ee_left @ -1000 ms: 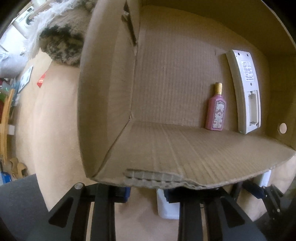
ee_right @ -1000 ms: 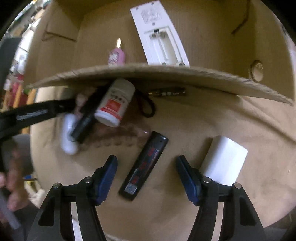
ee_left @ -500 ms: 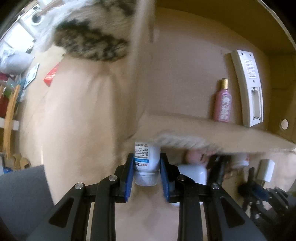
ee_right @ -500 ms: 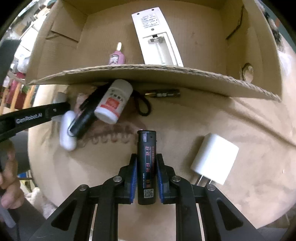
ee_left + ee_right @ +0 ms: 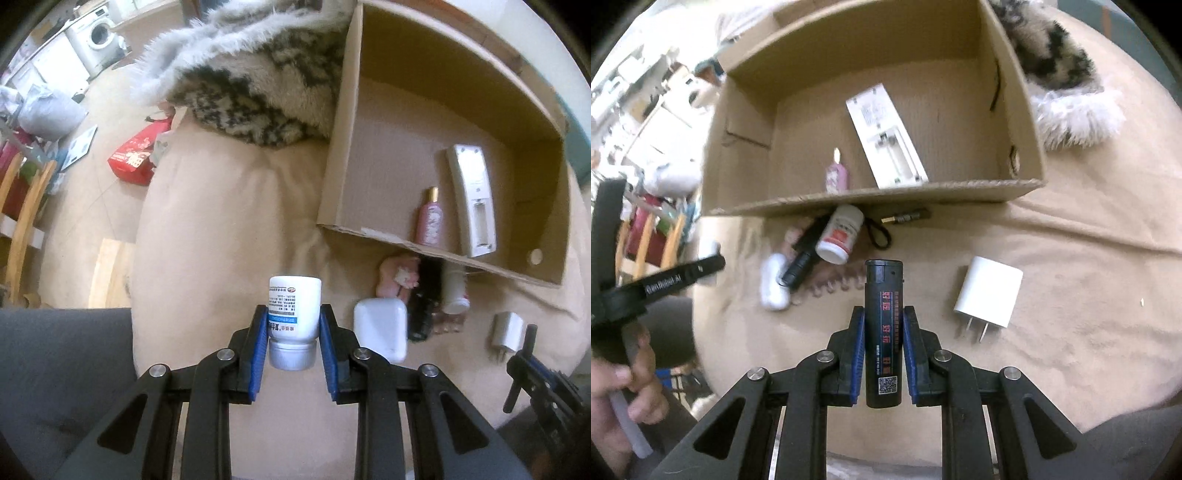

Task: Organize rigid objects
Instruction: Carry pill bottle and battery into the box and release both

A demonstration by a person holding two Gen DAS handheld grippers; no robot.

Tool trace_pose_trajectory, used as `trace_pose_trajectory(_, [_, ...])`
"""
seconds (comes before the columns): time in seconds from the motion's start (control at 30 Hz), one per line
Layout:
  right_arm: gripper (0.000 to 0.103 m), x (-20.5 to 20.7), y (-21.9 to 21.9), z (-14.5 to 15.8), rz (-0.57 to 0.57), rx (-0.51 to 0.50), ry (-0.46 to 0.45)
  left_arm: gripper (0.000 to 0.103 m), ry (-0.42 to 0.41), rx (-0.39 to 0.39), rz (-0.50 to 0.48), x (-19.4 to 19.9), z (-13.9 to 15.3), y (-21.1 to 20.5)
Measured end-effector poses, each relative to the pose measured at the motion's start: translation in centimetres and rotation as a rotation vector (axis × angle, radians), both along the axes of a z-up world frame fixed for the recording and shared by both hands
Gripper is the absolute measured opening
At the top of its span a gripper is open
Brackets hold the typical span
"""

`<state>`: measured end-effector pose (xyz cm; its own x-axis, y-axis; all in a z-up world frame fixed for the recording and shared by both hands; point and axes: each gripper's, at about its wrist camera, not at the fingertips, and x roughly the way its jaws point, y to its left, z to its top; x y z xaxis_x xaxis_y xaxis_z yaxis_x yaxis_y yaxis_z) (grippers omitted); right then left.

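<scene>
**Both grippers loaded above the beige cover**

The left gripper (image 5: 293, 334) clamps a white pill bottle (image 5: 294, 317), cap toward the camera. The right gripper (image 5: 884, 343) pinches a black lighter (image 5: 884, 328) upright between its blue pads. The cardboard box (image 5: 1015, 110) lies at twelve o'clock, holding a remote (image 5: 886, 136) and a pink perfume bottle (image 5: 837, 176). A white charger (image 5: 990, 295) rests at three o'clock of the lighter.

Left gripper (image 5: 294, 334) clamps a white pill bottle (image 5: 294, 315), cap toward camera, above the beige cover (image 5: 221, 229). Cardboard box (image 5: 343, 147) upper right holds a pink perfume bottle (image 5: 430, 219) beside a white remote (image 5: 472, 199). White case (image 5: 380, 330) and charger plug (image 5: 508, 330) lie outside the box.
</scene>
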<state>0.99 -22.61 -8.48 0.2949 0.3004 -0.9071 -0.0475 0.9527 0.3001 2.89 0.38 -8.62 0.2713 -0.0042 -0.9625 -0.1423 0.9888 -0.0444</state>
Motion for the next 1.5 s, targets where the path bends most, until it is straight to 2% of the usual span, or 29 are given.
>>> trace_pose_trajectory(0.1, [0.020,-0.7,0.1,1.7,-0.015,0.017,-0.062,0.024,-0.036,-0.031,0.015,-0.6,1.8,0.0])
trace_pose_trajectory(0.17, [0.020,-1.0,-0.3,3.5,-0.039,0.025,-0.140,0.024,-0.071,-0.038,0.020,-0.2,3.5,-0.5])
trace_pose_trajectory(0.3, [0.020,-0.2,-0.8,6.7,-0.053,0.045,-0.247,0.024,-0.144,-0.046,-0.005,0.6,6.4,-1.6])
trace_pose_trajectory(0.43, [0.020,1.4,-0.7,8.6,-0.032,0.059,-0.294,0.024,-0.178,-0.049,-0.040,1.8,8.3,-2.7])
trace_pose_trajectory(0.6, [0.020,3.8,-0.7,10.1,-0.007,0.069,-0.328,0.024,-0.211,-0.046,-0.105,4.3,9.0,-4.4])
trace_pose_trajectory(0.83, [0.020,7.6,-0.8,9.7,-0.005,0.075,-0.329,0.024,-0.201,-0.039,-0.141,7.4,8.3,-6.1])
trace_pose_trajectory(1.1, [0.020,11.0,-0.7,7.9,-0.001,0.064,-0.306,0.024,-0.201,0.005,-0.175,9.9,6.2,-7.7])
trace_pose_trajectory(1.23, [0.020,11.9,-0.6,6.2,-0.005,0.066,-0.281,0.024,-0.207,0.001,-0.143,10.4,4.9,-7.1])
trace_pose_trajectory(1.5, [0.020,12.3,0.0,3.7,0.017,0.067,-0.228,0.024,-0.184,-0.012,-0.145,11.1,2.5,-6.9])
